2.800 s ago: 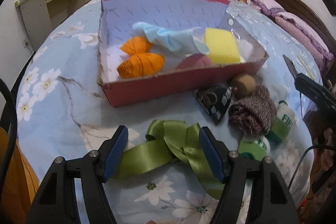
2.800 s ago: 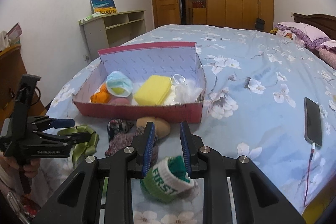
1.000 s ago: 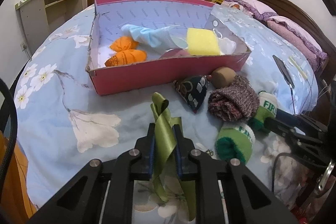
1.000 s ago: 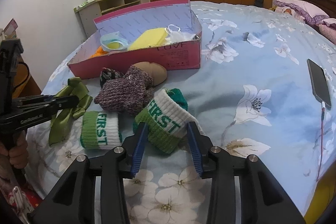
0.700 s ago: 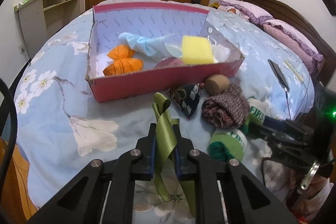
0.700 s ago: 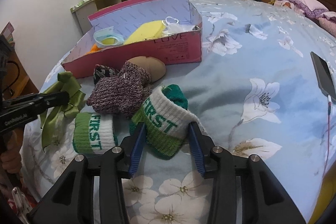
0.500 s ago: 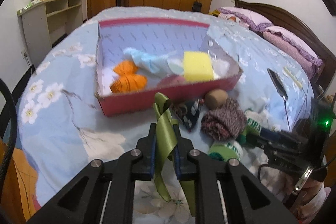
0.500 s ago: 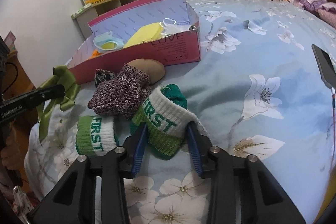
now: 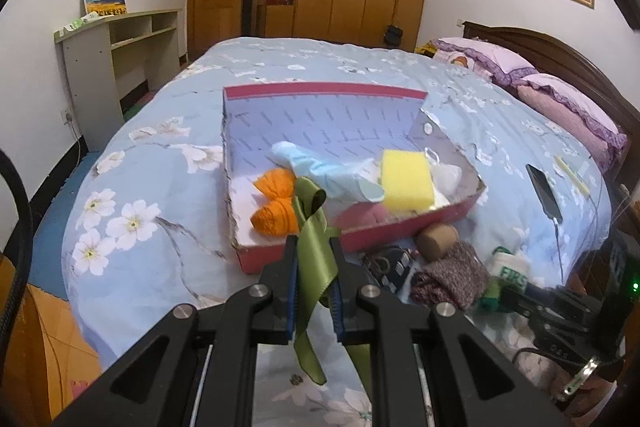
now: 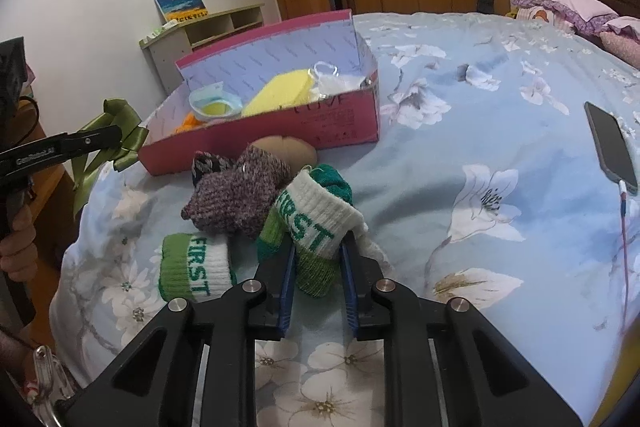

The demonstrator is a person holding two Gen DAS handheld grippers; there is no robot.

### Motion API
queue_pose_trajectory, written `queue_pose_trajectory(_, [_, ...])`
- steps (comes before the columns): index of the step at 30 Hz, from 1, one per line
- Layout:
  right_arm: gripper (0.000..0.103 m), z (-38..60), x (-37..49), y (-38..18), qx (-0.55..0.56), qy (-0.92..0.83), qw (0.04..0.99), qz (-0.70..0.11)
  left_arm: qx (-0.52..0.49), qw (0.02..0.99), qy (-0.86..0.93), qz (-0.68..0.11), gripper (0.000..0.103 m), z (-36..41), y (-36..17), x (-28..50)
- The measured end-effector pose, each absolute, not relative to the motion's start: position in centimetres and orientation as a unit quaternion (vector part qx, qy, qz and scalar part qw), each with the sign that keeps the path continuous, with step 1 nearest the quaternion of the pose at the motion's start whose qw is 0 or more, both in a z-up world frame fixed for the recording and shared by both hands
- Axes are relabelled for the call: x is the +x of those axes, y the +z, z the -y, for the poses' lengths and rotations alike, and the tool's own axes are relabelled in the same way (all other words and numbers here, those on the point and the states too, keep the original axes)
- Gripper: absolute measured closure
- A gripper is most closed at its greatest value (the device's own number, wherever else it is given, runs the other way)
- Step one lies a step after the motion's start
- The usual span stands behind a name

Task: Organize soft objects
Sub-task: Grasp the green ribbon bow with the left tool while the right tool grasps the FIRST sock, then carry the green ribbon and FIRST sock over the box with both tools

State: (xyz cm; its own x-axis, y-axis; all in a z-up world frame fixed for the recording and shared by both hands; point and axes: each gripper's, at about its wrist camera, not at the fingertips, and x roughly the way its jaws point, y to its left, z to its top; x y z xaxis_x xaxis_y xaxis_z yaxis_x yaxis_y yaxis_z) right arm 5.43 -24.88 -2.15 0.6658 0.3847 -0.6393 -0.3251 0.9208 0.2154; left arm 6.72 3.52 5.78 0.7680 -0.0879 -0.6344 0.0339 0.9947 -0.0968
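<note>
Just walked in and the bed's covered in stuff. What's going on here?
A person is sorting soft things into the pink box with two handheld grippers. The left gripper is shut on a green ribbon, held off the bed in front of the box. The right gripper is closing around a green-and-white sock that lies on the bed beside other socks.

Sponge (image 9: 406,183) in box (image 9: 360,241); socks (image 10: 316,223) before box; phone (image 10: 610,147) right.

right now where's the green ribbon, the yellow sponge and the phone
green ribbon (image 9: 316,259), left wrist view, on the band pinched between the hand-held gripper's fingers
yellow sponge (image 9: 406,179), left wrist view, on its top face
phone (image 10: 612,147), right wrist view, on its dark screen
</note>
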Motion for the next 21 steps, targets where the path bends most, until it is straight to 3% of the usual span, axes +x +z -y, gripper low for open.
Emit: queue_pose_trajectory(21, [0.081, 26.0, 4.7, 0.5, 0.045, 0.185, 0.928, -0.32, -0.035, 0.952, -0.012, -0.305, 0.089, -4.4, 8.0, 10.5])
